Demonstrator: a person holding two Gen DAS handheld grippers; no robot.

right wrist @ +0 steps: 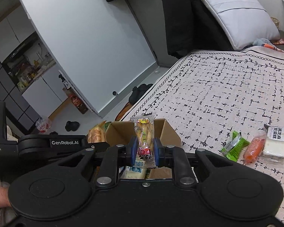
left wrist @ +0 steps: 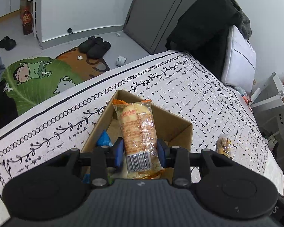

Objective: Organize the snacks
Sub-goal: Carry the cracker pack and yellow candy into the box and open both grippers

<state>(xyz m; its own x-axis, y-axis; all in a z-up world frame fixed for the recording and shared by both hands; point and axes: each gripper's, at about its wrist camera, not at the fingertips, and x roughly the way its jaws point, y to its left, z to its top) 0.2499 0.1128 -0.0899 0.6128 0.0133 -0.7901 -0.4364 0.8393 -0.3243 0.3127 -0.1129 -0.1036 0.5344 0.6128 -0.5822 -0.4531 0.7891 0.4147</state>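
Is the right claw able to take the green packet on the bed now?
Probably not yet. The right claw is shut on a snack packet over the cardboard box. The green packet lies uncovered on the bedspread, so once the claw is emptied the way looks free.

both wrist views look down along their fingers, close above the cardboard box [left wrist: 179, 130] [right wrist: 166, 132] at 12 o'clock, sharing the patterned bedspread [left wrist: 198, 87] [right wrist: 227, 94].

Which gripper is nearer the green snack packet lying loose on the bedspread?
Right. The right gripper is over the cardboard box, with the green snack packet just to its right; the left gripper is on its far side.
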